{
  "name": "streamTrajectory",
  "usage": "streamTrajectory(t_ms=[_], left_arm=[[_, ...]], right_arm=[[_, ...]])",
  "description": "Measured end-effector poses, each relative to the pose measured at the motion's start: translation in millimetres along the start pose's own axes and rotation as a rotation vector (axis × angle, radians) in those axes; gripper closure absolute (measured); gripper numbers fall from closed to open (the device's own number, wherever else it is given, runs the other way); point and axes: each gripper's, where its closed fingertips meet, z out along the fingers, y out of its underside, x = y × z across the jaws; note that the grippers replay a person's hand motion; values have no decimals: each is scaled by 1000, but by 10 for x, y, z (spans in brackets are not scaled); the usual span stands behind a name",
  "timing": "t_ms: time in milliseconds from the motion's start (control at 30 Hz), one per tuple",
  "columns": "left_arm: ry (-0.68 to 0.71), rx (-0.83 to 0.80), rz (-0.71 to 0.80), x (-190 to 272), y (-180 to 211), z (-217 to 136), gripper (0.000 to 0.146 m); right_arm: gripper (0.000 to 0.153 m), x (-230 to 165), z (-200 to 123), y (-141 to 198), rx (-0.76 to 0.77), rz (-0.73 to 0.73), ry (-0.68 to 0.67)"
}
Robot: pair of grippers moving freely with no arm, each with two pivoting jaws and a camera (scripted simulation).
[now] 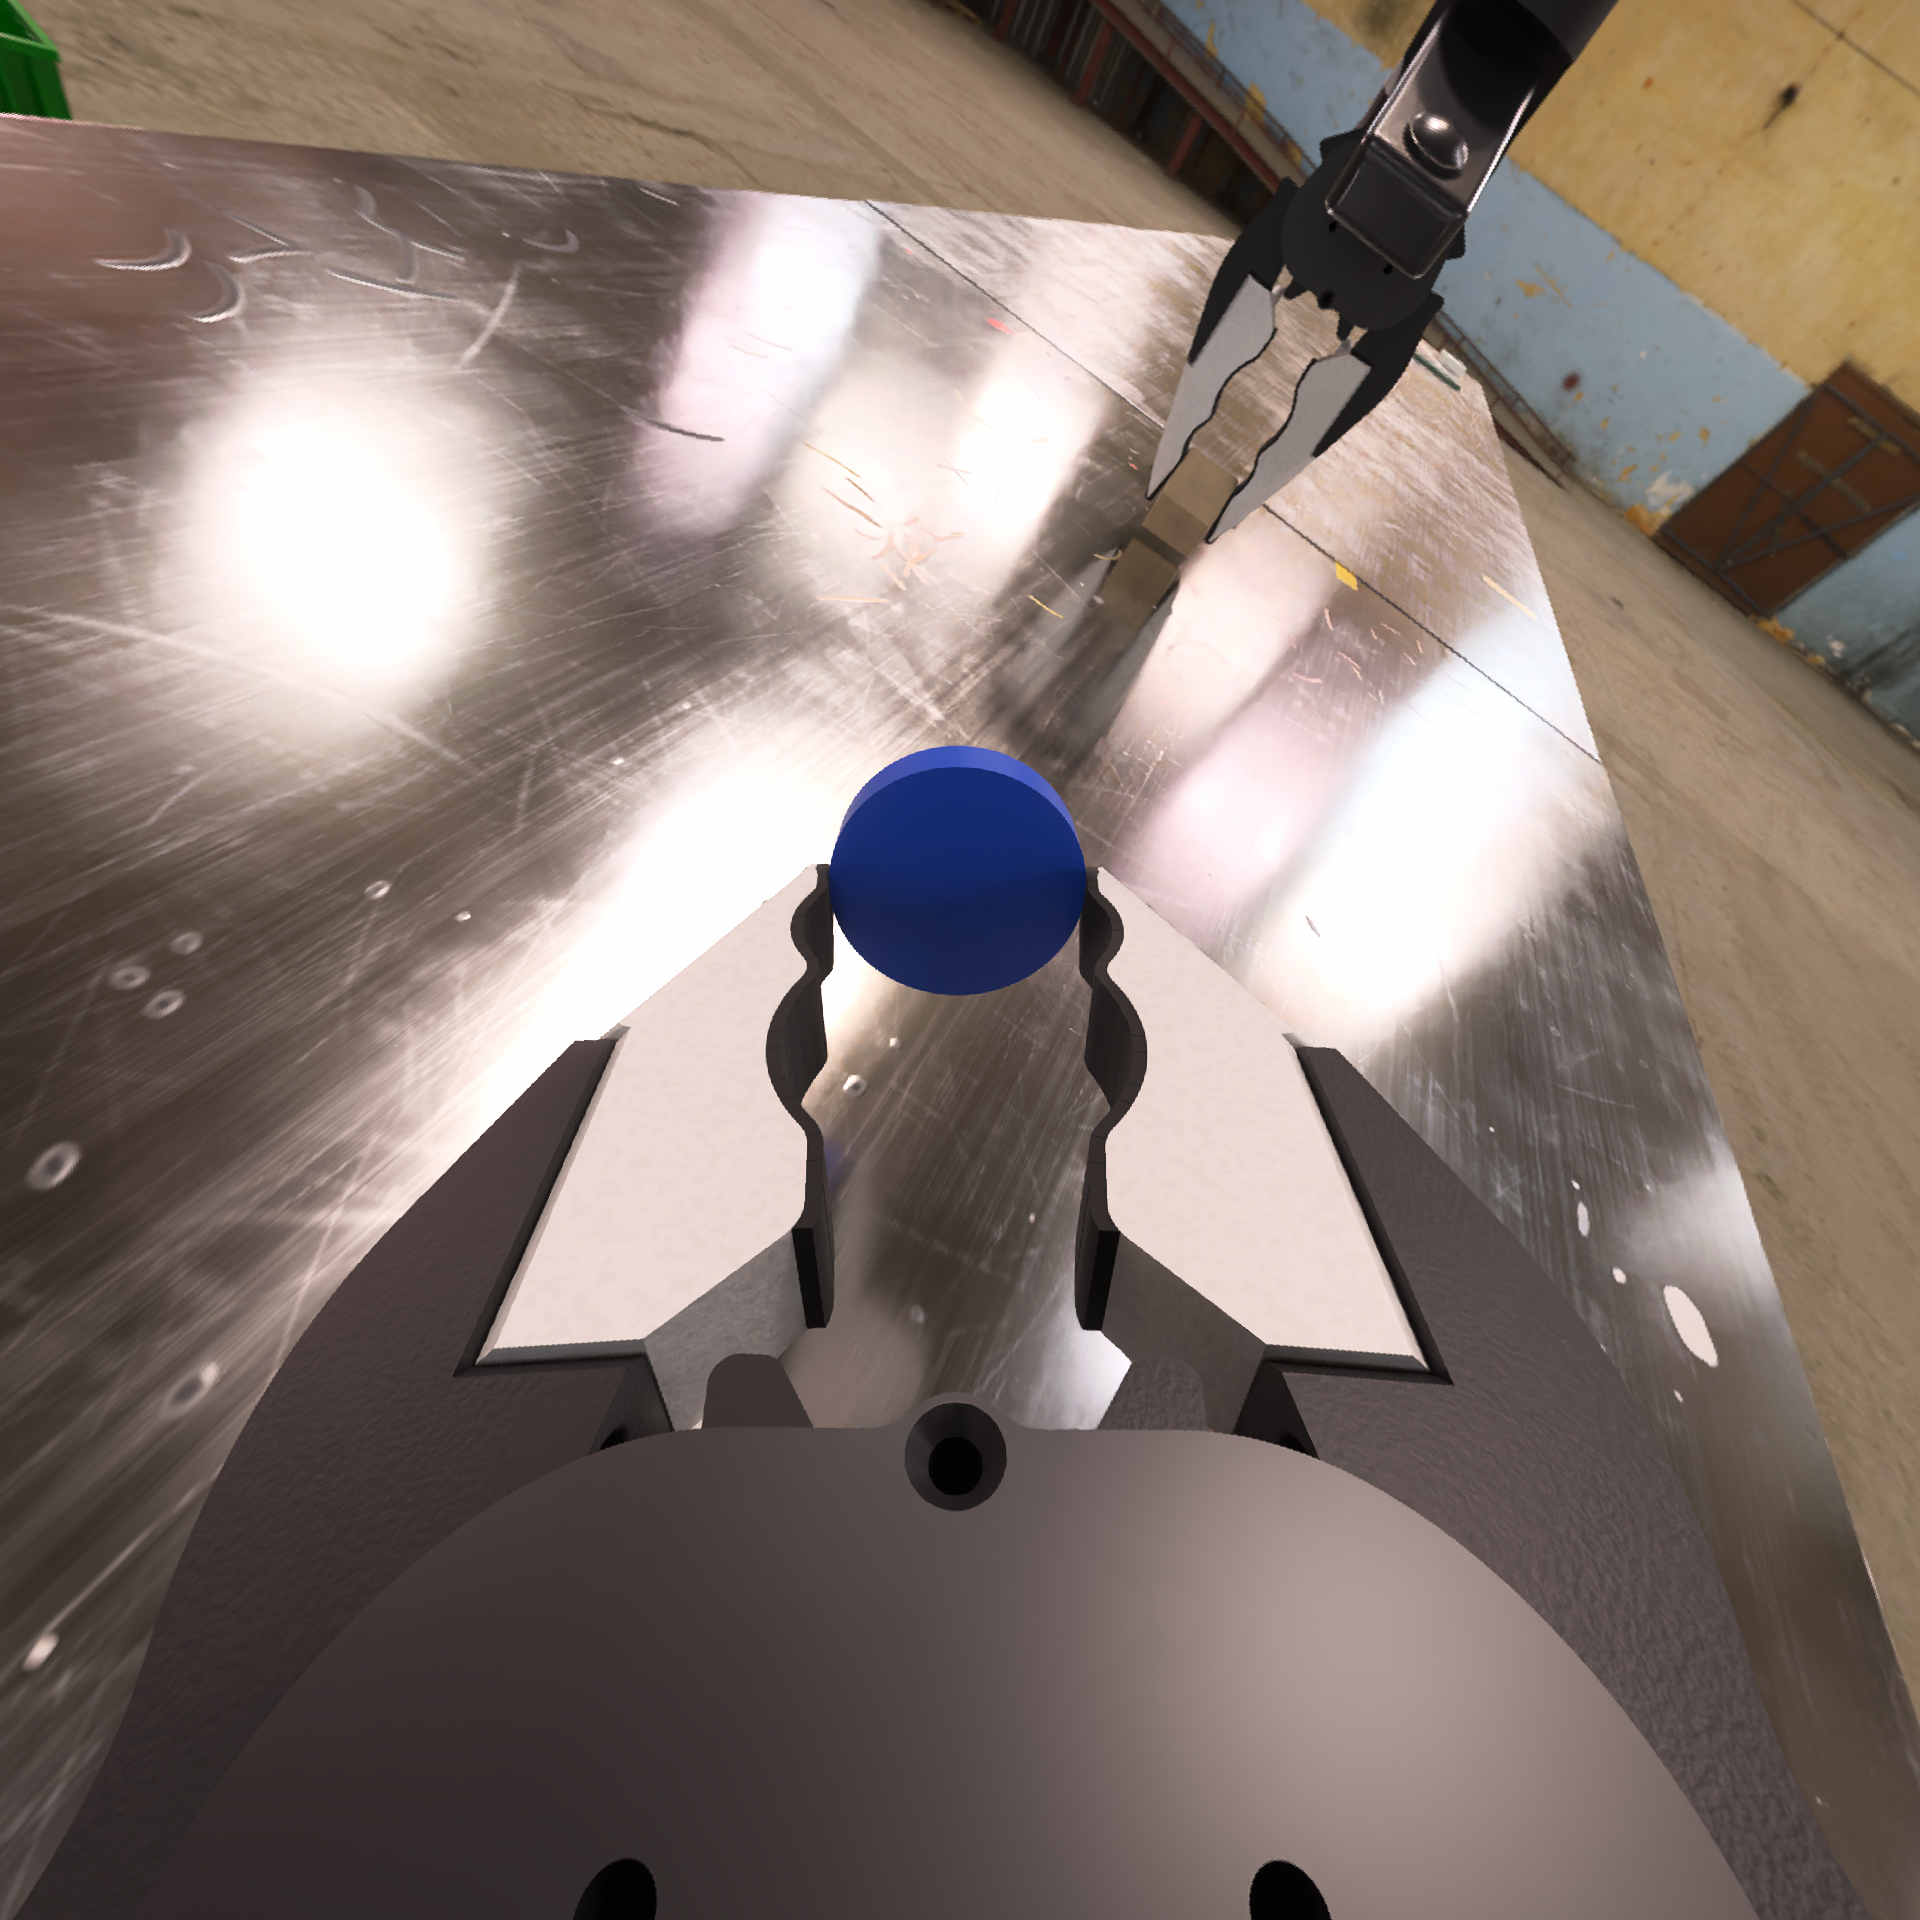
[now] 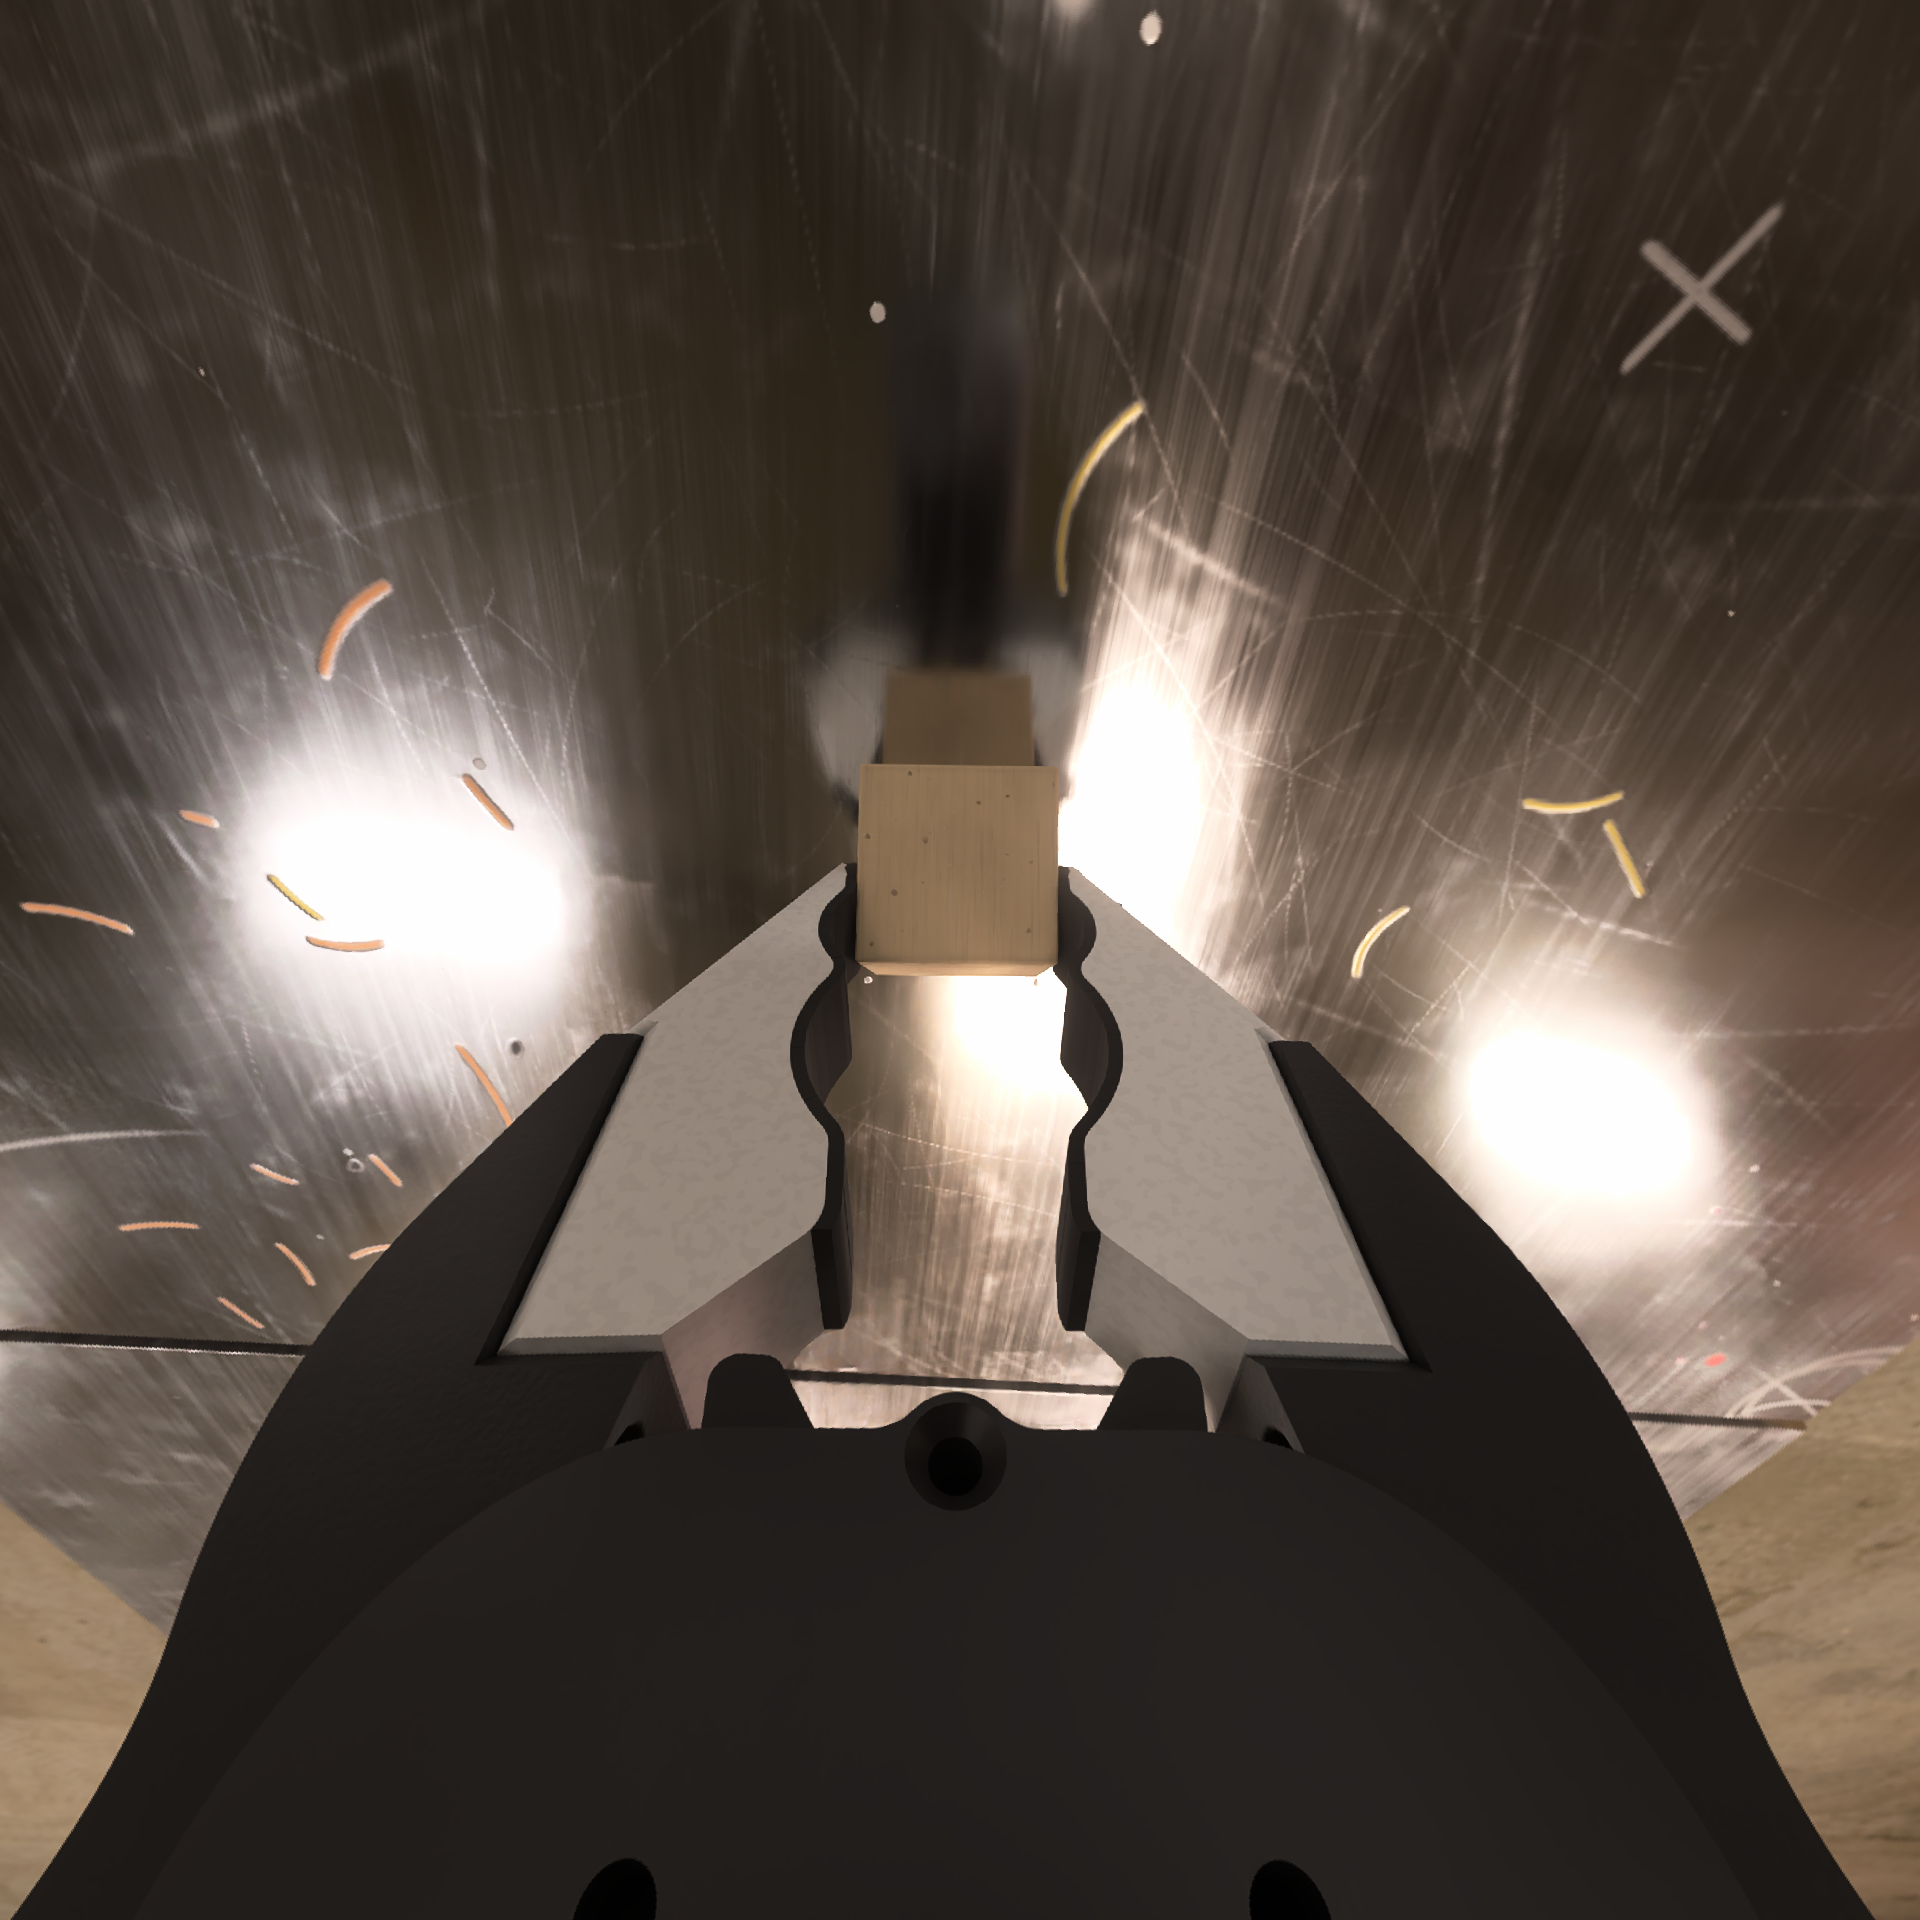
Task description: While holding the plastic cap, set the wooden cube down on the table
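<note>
My left gripper is shut on the blue plastic cap. It pinches the round disc by its rim at the fingertips, above the scratched metal table. My right gripper is shut on the wooden cube, a pale tan block held at the fingertips. The cube sits very close to the table, with its reflection right beyond it; I cannot tell whether it touches. In the left wrist view the right gripper points down at the far right of the table with the cube between its fingers.
The table's right edge runs diagonally, with sandy floor beyond. A green crate stands off the far left corner. A blue and yellow wall with a brown door is at the far right. A seam crosses the table.
</note>
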Motion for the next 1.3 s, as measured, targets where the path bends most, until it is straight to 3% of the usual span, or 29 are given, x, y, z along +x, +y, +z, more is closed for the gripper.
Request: streamTrajectory(t_ms=[133,267,433,567,733,867,1033,1300], left_arm=[[-39,32,-10,-91,34,-263,99],[-84,72,-22,-204,79,-597,99],[-165,103,1,-385,128,-997,99],[-178,121,-1,-491,142,-1214,99],[-160,140,-27,-580,140,-1386,99],[-111,155,-64,-580,128,-1421,99],[-72,125,-76,-562,151,-1392,99],[-52,161,-102,-568,116,-1432,99]], right_arm=[[116,22,-148,-82,12,63,35],[116,69,-446,-369,78,136,113],[116,79,-885,-1298,299,196,189],[116,-10,-1030,-2138,420,208,208],[116,-157,-938,-2993,528,258,206],[116,-230,-709,-3404,574,307,218],[116,-271,-413,-3672,625,398,198],[116,-198,-117,-3779,650,515,152]])
